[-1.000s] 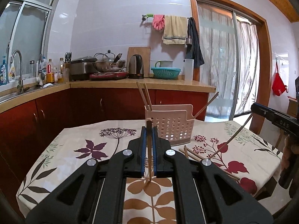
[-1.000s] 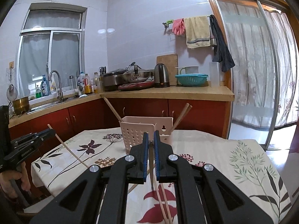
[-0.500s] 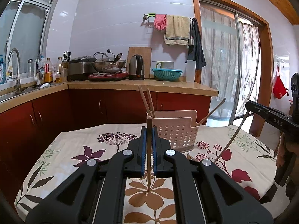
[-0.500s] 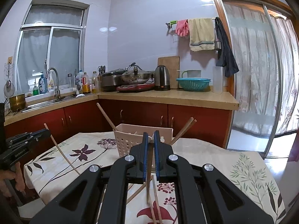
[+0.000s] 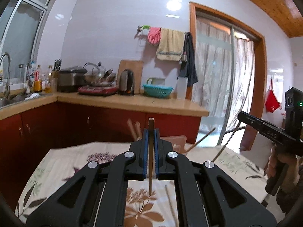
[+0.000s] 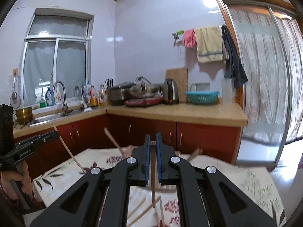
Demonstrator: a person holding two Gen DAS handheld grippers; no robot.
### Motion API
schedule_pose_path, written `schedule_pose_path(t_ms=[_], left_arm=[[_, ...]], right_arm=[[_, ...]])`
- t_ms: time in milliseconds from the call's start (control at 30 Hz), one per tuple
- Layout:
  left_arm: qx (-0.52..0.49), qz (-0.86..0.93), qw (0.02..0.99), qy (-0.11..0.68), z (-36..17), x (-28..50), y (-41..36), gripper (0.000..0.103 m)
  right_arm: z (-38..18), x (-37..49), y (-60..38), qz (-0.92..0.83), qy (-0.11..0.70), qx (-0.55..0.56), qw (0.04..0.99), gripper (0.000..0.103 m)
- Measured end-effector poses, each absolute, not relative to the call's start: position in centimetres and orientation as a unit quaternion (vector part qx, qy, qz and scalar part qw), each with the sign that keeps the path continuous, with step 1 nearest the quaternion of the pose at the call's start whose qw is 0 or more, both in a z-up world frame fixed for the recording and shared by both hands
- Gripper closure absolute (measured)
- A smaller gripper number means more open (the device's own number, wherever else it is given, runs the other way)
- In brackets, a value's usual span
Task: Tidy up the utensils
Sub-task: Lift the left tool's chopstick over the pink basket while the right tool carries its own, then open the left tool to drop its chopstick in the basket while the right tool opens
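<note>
My left gripper (image 5: 151,132) is shut on a wooden chopstick (image 5: 150,179) that stands upright between its blue pads, above the flowered tablecloth (image 5: 75,160). My right gripper (image 6: 153,138) is shut on another chopstick (image 6: 152,174), which also stands almost upright. The pink perforated basket (image 5: 179,141) sits just behind the fingers and is mostly hidden. Chopsticks (image 5: 132,130) lean out of the basket. From the side, each view shows the other gripper (image 5: 241,116) (image 6: 56,133) with its slanting stick. Several loose chopsticks (image 6: 144,213) lie on the cloth below the right gripper.
A wooden counter (image 6: 180,111) with red cabinets runs behind the table, carrying a kettle (image 6: 170,91), a teal colander (image 6: 201,97), pots and bottles. The sink (image 6: 51,116) is at the left, and a curtained sliding door (image 6: 265,94) at the right. A person's hand (image 6: 17,181) grips the left handle.
Both grippers have risen with their chopsticks still clamped. The basket has dropped in view and now sits mostly hidden behind the fingers.
</note>
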State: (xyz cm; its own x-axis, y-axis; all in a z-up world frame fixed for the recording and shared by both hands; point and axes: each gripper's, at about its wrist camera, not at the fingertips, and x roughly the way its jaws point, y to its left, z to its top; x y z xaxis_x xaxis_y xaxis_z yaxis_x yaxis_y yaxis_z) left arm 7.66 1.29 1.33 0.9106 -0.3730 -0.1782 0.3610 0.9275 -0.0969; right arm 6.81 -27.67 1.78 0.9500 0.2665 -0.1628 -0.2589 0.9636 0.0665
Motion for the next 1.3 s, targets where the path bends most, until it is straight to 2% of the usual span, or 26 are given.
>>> schedule_pose_path(t_ms=[267,533,867,1133,1200,1267,1300], left_arm=[[-0.021,-0.209,0.977,0.044,5.8,10.1,-0.7,0.097],[-0.005,-0.206,0.978,0.016,8.1,14.7,-3.1,0.097],[0.019,-0.202,0.976,0.08,3.0,20.2,-5.4,0.097],[0.02,-0.2,0.971,0.13,-0.8,22.4,-5.9,0.097],[0.019,-0.198,0.971,0.134,-1.1,22.5,-5.8,0.092],[0.017,-0.196,0.972,0.133,-1.1,22.4,-5.7,0.072],[0.015,-0.195,0.972,0.131,-1.0,22.3,-5.6,0.068]], right_arm=[[6.8,9.1,-28.1,0.137,0.025,0.019,0.99,0.096],[7.6,13.7,-28.1,0.127,0.016,0.01,0.992,0.096],[1.8,20.0,-27.8,0.133,0.097,0.025,0.986,0.096],[-1.4,21.8,-27.2,0.135,0.141,0.02,0.981,0.096],[-1.5,22.0,-27.3,0.135,0.146,0.021,0.98,0.096],[-1.5,21.9,-27.4,0.134,0.145,0.023,0.98,0.094],[-1.3,21.8,-27.4,0.135,0.145,0.024,0.98,0.092]])
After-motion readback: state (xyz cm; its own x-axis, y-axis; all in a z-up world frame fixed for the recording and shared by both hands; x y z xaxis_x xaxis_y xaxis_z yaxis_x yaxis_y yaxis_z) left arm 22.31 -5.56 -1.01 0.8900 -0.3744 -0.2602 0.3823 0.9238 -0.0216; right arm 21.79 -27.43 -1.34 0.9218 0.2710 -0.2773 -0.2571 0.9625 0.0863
